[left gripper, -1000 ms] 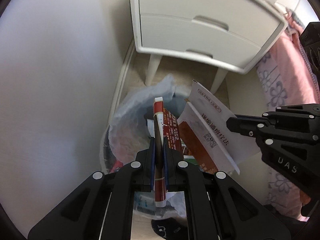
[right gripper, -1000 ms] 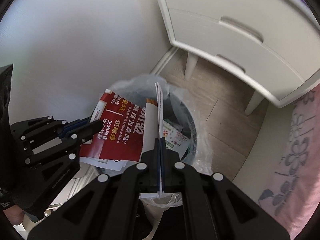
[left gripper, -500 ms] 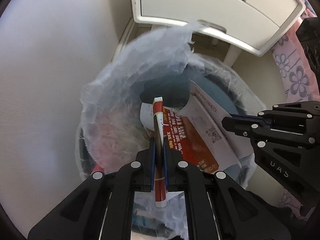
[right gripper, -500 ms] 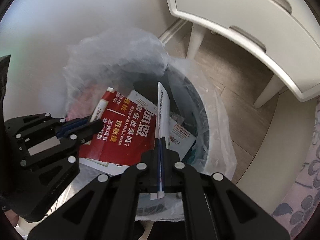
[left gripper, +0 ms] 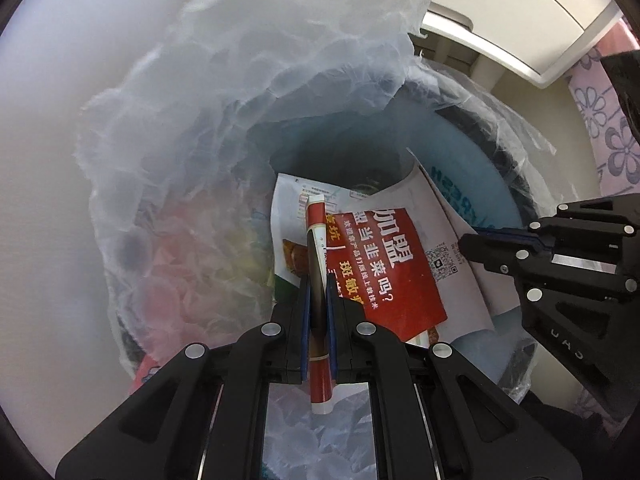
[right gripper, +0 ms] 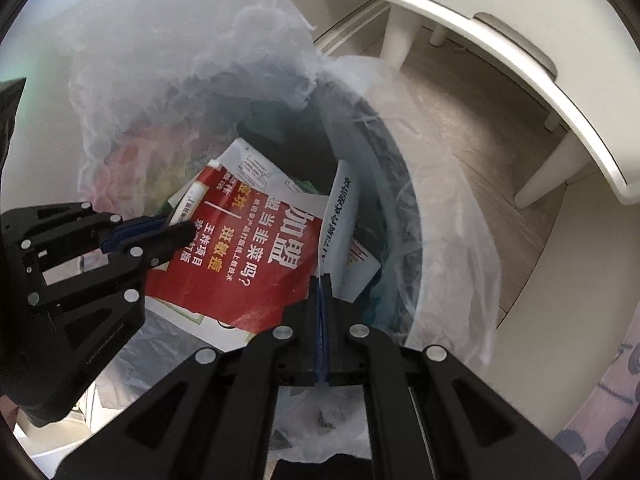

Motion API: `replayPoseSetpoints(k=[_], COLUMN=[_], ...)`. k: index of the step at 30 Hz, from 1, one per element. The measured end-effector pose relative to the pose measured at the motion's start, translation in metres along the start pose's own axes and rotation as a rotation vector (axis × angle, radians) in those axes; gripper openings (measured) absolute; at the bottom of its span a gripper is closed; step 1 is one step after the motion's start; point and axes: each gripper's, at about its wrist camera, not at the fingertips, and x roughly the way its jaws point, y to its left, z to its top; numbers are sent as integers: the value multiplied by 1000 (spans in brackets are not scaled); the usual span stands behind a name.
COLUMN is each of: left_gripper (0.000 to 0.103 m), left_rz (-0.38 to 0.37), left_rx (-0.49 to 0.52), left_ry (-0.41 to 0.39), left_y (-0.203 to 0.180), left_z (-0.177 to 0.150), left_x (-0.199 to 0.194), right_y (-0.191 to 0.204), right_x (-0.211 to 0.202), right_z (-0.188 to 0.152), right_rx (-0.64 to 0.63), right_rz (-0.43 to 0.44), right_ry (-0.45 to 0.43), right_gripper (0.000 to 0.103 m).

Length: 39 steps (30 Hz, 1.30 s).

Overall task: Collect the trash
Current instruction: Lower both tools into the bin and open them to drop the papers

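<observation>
A red and white printed flyer (left gripper: 384, 268) (right gripper: 256, 264) is held between both grippers inside the mouth of a round trash bin (left gripper: 480, 184) (right gripper: 400, 216) lined with a clear plastic bag (left gripper: 248, 92) (right gripper: 184, 60). My left gripper (left gripper: 319, 280) is shut on the flyer's left edge; it also shows in the right wrist view (right gripper: 176, 232). My right gripper (right gripper: 322, 280) is shut on the flyer's right edge; it also shows in the left wrist view (left gripper: 472, 246). More paper and coloured wrappers lie in the bin below the flyer.
A white nightstand (right gripper: 500, 40) (left gripper: 520, 12) on legs stands just behind the bin. A white wall (left gripper: 60, 160) is at the left. A pink flowered bed cover (left gripper: 608, 128) is at the right. Wood floor (right gripper: 472, 140) shows by the bin.
Both grippers have moved down and forward with the flyer, from above the bin into its mouth. The bag's rim now fills much of both views.
</observation>
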Motion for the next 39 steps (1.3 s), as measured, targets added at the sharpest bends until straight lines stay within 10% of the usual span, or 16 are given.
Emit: replayPoseSetpoints(k=[24, 31, 39], left_gripper=[7, 51, 65], left_rz=[-18, 36, 35], left_rx=[30, 8, -5], left_ry=[31, 1, -1], left_y=[-4, 7, 13], left_z=[0, -8, -16], left_x=[9, -16, -32], right_y=[11, 26, 32], right_x=[-4, -13, -23], right_z=[-1, -5, -9], right_rx=[-61, -73, -71], right_rz=[-25, -51, -63], right_ry=[28, 25, 20], right_gripper=[3, 4, 19])
